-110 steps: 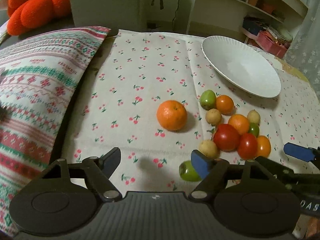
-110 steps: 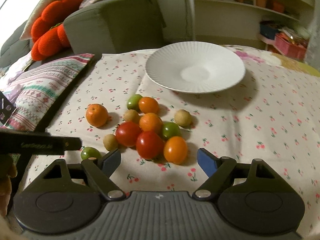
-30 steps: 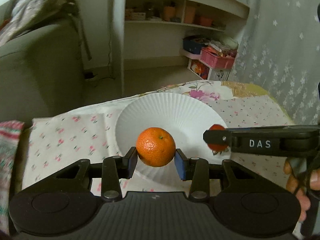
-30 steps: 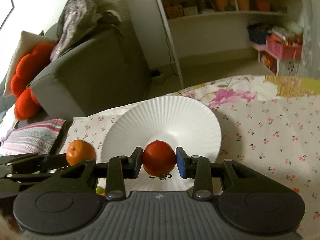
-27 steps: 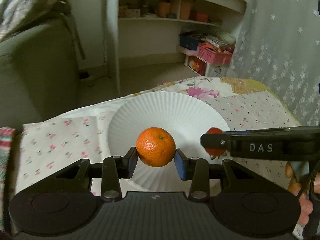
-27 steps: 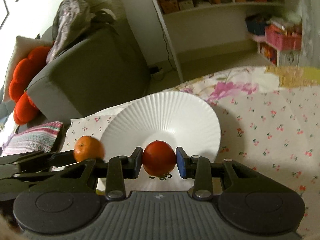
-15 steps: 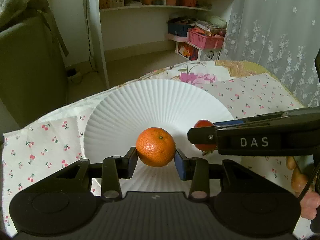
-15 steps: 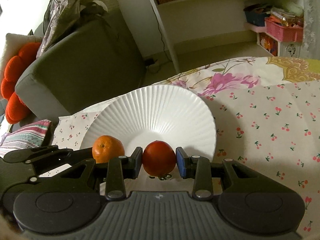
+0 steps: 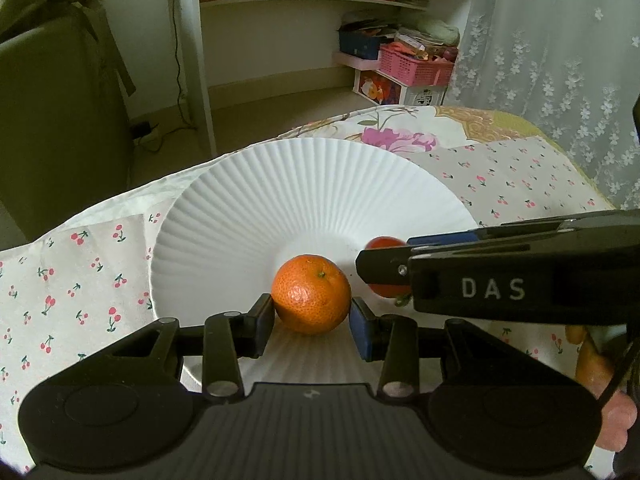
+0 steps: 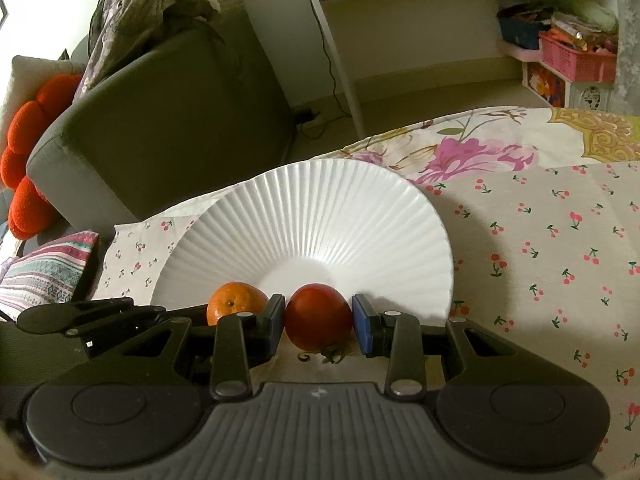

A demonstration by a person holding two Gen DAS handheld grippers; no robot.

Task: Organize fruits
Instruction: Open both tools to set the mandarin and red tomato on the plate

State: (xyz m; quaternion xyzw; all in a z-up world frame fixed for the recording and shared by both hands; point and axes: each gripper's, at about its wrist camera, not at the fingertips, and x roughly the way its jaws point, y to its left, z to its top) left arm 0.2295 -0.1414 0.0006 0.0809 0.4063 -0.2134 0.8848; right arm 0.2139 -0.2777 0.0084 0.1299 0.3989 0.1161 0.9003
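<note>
My left gripper [image 9: 312,326] is shut on an orange mandarin [image 9: 311,293] and holds it over the near part of the white ribbed plate [image 9: 280,196]. My right gripper [image 10: 319,326] is shut on a red tomato [image 10: 318,316], stem down, over the plate's [image 10: 320,208] near rim. In the left wrist view the tomato [image 9: 382,245] shows partly behind the right gripper's finger [image 9: 384,270], just right of the mandarin. In the right wrist view the mandarin [image 10: 234,302] sits just left of the tomato. The two grippers are side by side, close together.
The plate rests on a cherry-print cloth [image 10: 560,248]. A grey sofa [image 10: 168,128] and red cushion [image 10: 28,152] stand at the left, a striped pillow [image 10: 44,276] at the near left. White shelves [image 9: 320,4] and a pink basket [image 9: 416,64] are behind.
Both grippers have moved forward and down over the plate with their fruits still held. The plate looks larger and nearer; the grippers are closer together.
</note>
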